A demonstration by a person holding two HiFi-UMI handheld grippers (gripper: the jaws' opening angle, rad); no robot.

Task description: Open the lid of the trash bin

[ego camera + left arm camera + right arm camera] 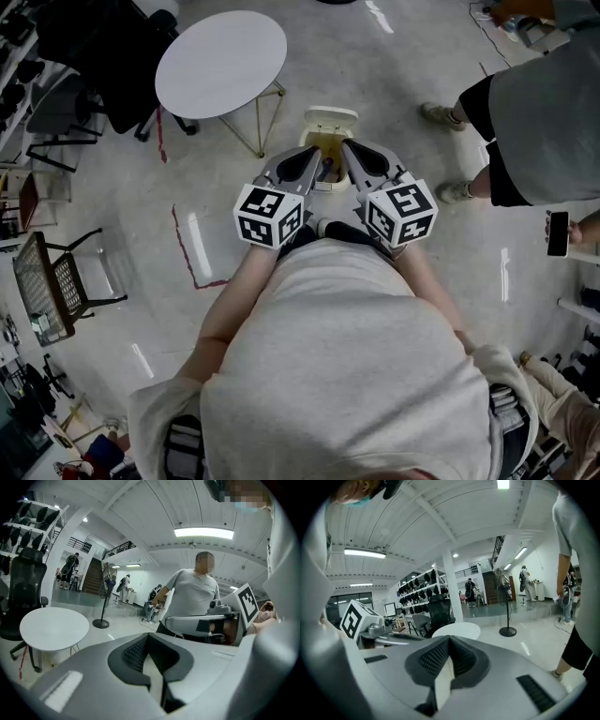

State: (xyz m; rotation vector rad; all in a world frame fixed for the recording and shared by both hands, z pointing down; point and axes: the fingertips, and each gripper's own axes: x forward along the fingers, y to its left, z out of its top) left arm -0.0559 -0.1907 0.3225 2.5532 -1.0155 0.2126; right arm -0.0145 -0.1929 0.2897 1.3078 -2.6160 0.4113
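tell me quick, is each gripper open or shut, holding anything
left gripper: shut, holding nothing
right gripper: shut, holding nothing

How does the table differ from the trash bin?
The table is round, white and wide, on thin legs; the bin is small, cream and boxy. The table stands clear at left; the left gripper and right gripper partly cover the bin. Both stand on the floor.

The near part of the trash bin is hidden behind the left tongs and right tongs, what lies inside it seems too small to tell, and the right edge cuts off a bystander.
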